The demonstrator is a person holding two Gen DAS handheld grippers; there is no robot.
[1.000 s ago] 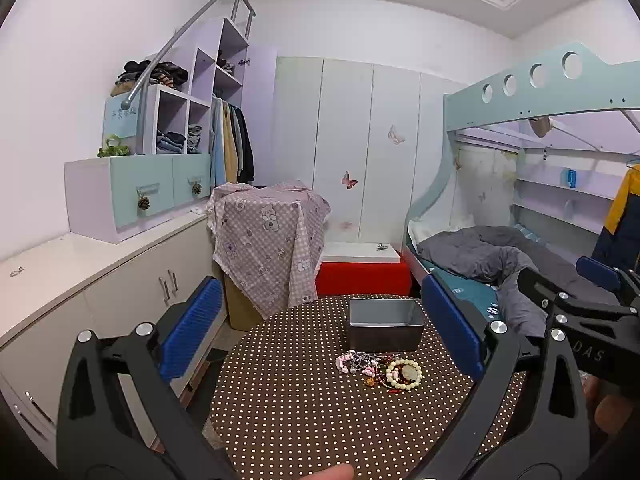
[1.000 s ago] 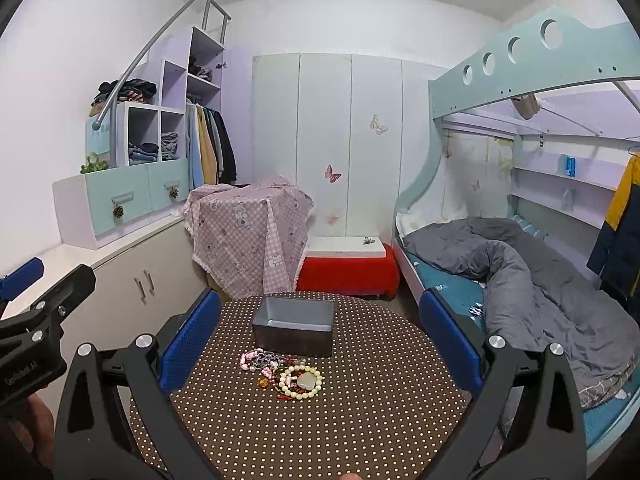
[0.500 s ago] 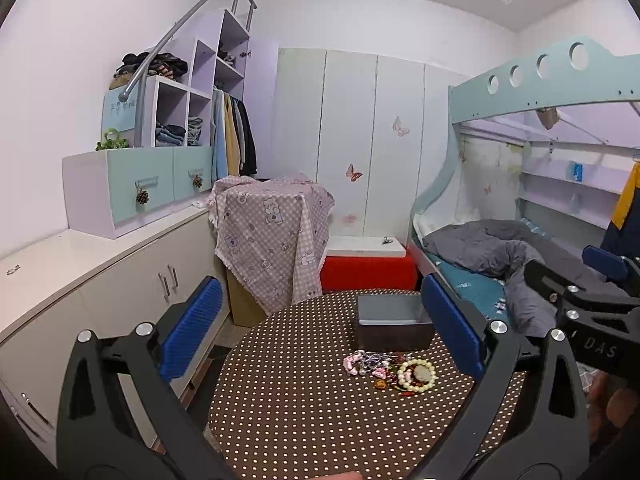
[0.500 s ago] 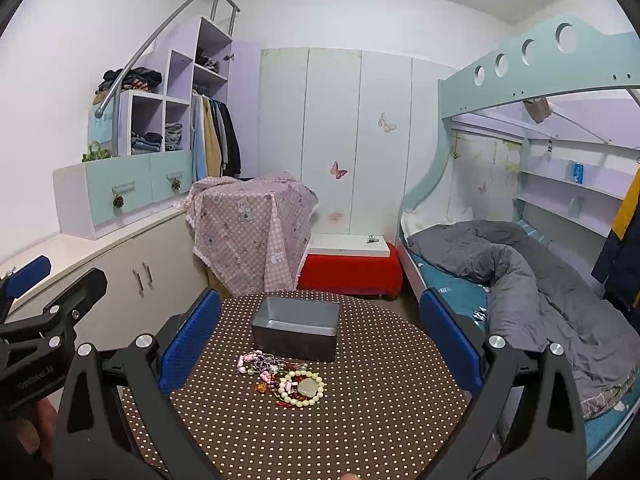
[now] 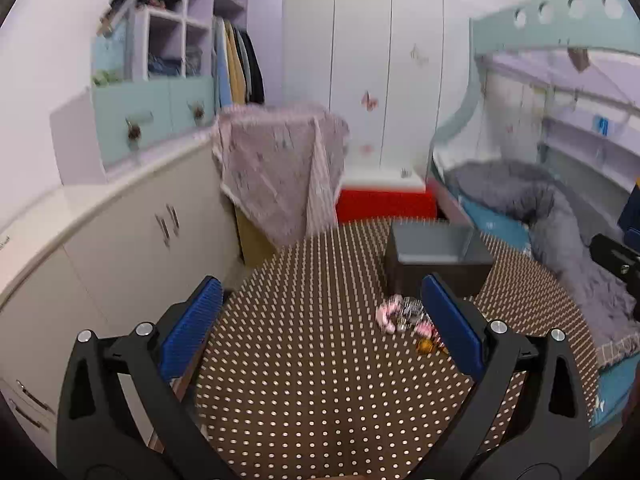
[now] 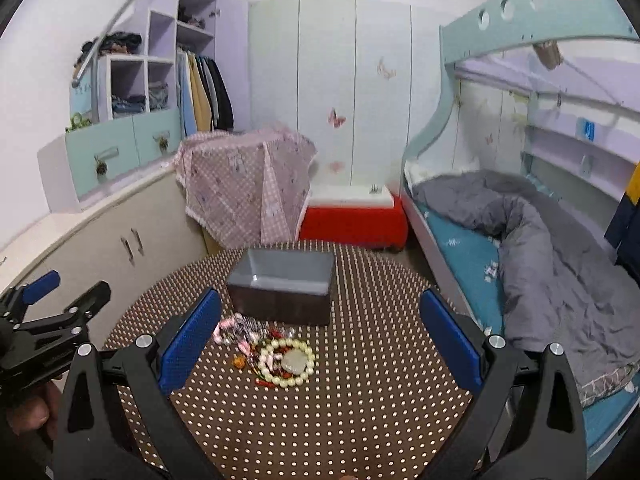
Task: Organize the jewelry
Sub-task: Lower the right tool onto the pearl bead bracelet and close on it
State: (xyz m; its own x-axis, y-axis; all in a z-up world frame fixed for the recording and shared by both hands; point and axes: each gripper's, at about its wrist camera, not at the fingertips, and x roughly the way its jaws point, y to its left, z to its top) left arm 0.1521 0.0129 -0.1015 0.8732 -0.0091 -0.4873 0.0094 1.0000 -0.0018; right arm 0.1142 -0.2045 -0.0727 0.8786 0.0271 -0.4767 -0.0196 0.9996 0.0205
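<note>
A pile of jewelry [image 6: 266, 344] lies on the round brown dotted table [image 6: 360, 400], with a cream bead bracelet [image 6: 287, 362] at its front. An open grey box [image 6: 284, 284] stands just behind the pile. My right gripper [image 6: 320, 332] is open and empty above the table, the pile near its left finger. My left gripper [image 5: 322, 320] is open and empty, left of the pile [image 5: 404, 318]; its right finger hides part of the pile. The grey box shows in the left wrist view [image 5: 436, 258]. The left gripper shows at the left edge of the right wrist view [image 6: 52, 320].
A low cabinet [image 6: 100, 236] runs along the left wall. A stand draped in pink cloth [image 6: 244, 188] and a red box [image 6: 352, 220] stand behind the table. A bunk bed with a grey duvet [image 6: 540, 240] is on the right.
Both grippers have tilted down and moved in closer to the table. The box and jewelry now sit larger and lower in both views. Both stay open.
</note>
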